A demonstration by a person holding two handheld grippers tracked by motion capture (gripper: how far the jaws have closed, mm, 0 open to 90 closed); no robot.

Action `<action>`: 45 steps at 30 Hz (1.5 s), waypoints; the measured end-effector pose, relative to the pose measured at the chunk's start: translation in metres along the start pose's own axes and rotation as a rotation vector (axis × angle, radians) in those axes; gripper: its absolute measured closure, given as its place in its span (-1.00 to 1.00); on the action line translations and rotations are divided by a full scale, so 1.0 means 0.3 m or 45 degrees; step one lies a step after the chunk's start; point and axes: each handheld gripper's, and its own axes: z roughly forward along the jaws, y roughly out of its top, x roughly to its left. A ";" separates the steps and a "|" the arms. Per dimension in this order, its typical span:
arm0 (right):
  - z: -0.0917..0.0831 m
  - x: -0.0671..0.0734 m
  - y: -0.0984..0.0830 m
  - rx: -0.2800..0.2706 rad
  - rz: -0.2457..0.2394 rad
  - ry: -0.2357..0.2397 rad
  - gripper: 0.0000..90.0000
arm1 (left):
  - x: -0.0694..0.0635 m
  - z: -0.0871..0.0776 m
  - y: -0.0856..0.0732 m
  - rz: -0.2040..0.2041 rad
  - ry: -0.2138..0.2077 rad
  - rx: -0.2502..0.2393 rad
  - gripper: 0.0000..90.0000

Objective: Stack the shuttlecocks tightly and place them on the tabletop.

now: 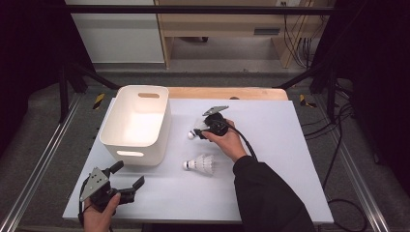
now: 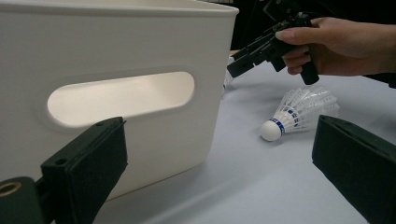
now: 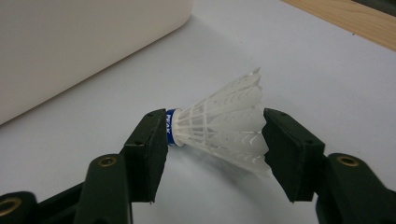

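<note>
A white shuttlecock (image 3: pixel 219 126) lies on its side on the white table sheet (image 1: pixel 270 159), between the jaws of my right gripper (image 3: pixel 215 144). One pad meets its blue-banded cork end and the other its skirt rim. From above, that gripper (image 1: pixel 198 131) sits just right of the white bin (image 1: pixel 133 145), with the cork (image 1: pixel 192 135) poking out. A second shuttlecock (image 1: pixel 200 164) lies loose nearer me, cork to the left. My left gripper (image 1: pixel 129 175) rests open near the front left corner, with nothing between its jaws. It faces the bin's handle slot (image 2: pixel 121 95) and the loose shuttlecock (image 2: pixel 299 112).
The bin (image 3: pixel 70 46) stands open-topped at the table's back left. A wooden strip (image 1: pixel 227 93) runs along the far table edge. The right gripper's cable (image 1: pixel 244 140) trails back along the sleeve. Bare sheet stretches to the right and along the front.
</note>
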 end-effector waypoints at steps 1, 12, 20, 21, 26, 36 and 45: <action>-0.002 0.001 0.000 0.002 -0.006 0.006 0.00 | 0.000 0.000 0.000 0.000 0.001 0.000 -0.93; -0.014 0.013 0.000 0.031 -0.057 0.046 0.61 | 0.000 0.000 -0.001 -0.001 0.002 0.004 -0.93; -0.026 0.011 -0.001 0.027 -0.035 0.101 0.99 | -0.001 0.000 0.000 0.000 0.001 0.005 -0.93; -0.029 0.013 -0.001 0.028 -0.033 0.109 1.00 | -0.001 0.000 0.000 0.000 0.002 0.004 -0.93; -0.053 0.019 -0.001 0.026 -0.028 0.124 1.00 | 0.000 -0.002 0.000 0.001 0.004 0.004 -0.93; -0.244 -0.017 -0.076 -0.071 0.083 0.030 1.00 | -0.002 -0.002 0.000 0.008 0.008 0.007 -0.93; -0.423 -0.021 -0.219 -0.142 0.170 0.036 1.00 | 0.001 -0.003 -0.005 -0.002 0.024 0.012 -0.93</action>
